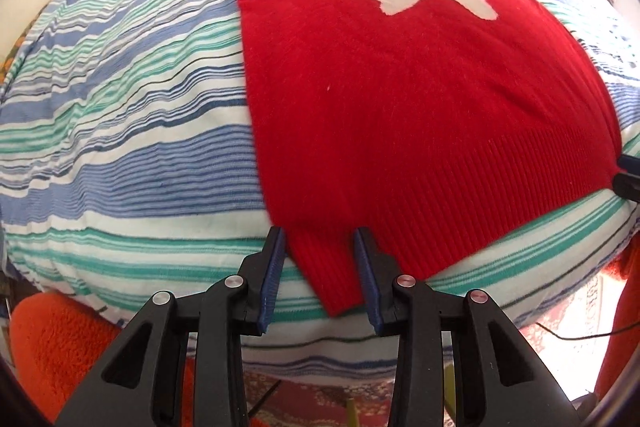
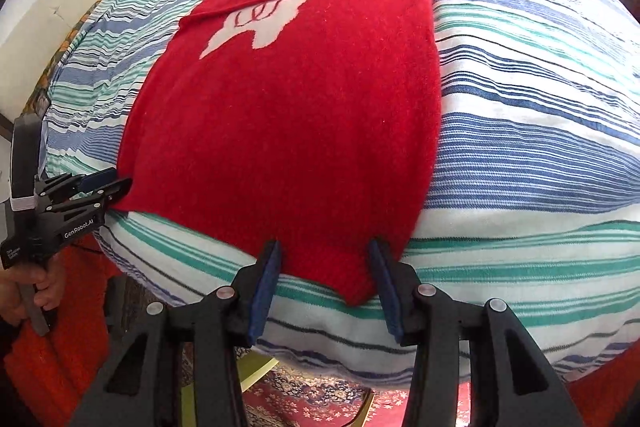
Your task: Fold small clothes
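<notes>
Red sweater flat on striped bed, hem at near edge. Left gripper and right gripper: jaws part-open astride hem corners, not clamped. Risk: catching bedcover, or slipping off.

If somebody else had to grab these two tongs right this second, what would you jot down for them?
Left tongs: open, straddling the near left hem corner of the red knitted sweater with the white motif; pads not pressing it.
Right tongs: open, straddling the near right hem corner; no grip.
Sweater: lies flat on the striped blue, green and white bedcover, neck at the far end, ribbed hem hanging slightly over the near edge.
Done: both sleeves appear folded across the chest.
Left: probably pinch both hem corners and carry the hem up toward the neck, then smooth.
</notes>
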Tool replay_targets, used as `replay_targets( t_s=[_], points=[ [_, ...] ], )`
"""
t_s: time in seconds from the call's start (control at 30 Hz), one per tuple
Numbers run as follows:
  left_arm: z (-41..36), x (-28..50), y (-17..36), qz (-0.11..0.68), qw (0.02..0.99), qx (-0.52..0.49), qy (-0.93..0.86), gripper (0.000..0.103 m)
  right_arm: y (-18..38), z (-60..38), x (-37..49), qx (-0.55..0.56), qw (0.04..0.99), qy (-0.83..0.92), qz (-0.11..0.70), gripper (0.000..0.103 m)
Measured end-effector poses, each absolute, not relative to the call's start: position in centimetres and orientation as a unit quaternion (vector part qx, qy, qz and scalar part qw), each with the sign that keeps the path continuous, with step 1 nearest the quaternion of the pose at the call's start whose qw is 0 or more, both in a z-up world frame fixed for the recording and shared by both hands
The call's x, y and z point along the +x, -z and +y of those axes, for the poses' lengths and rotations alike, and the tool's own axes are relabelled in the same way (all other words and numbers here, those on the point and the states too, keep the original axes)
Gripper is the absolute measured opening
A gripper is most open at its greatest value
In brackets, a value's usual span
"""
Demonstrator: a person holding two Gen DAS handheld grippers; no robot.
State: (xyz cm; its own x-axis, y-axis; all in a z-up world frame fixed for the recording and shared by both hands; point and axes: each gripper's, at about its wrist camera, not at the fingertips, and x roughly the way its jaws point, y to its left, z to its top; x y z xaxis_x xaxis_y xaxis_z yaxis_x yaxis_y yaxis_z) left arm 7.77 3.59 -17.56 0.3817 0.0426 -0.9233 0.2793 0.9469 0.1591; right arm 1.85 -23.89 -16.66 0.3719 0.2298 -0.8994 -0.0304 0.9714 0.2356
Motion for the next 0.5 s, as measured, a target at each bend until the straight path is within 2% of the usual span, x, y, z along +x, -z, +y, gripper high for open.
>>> replay_targets(
  t_s=[0.2,0.33,0.4,0.47,0.5],
  points=[
    [3.6,6.1,16.2,0.545,0.824,0.139,0.069,0.036,15.6,-24.2,0.7,0.097,0.830,-0.070,0.544,0.047],
    [4.1,5.8,15.0,0.531,0.836,0.122,0.066,0.036,13.3,-24.7,-0.7,0.094,0.861,-0.060,0.497,0.047],
    [4.5,5.7,14.0,0.523,0.844,0.105,0.061,0.046,11.7,-25.0,-1.5,0.087,0.882,-0.050,0.460,0.054],
    [4.9,5.6,12.7,0.510,0.854,0.085,0.055,0.062,10.0,-25.3,-2.4,0.075,0.904,-0.036,0.420,0.059],
    [5.1,5.4,11.9,0.500,0.861,0.075,0.052,0.064,9.3,-25.4,-2.7,0.069,0.911,-0.030,0.406,0.059]
  ],
)
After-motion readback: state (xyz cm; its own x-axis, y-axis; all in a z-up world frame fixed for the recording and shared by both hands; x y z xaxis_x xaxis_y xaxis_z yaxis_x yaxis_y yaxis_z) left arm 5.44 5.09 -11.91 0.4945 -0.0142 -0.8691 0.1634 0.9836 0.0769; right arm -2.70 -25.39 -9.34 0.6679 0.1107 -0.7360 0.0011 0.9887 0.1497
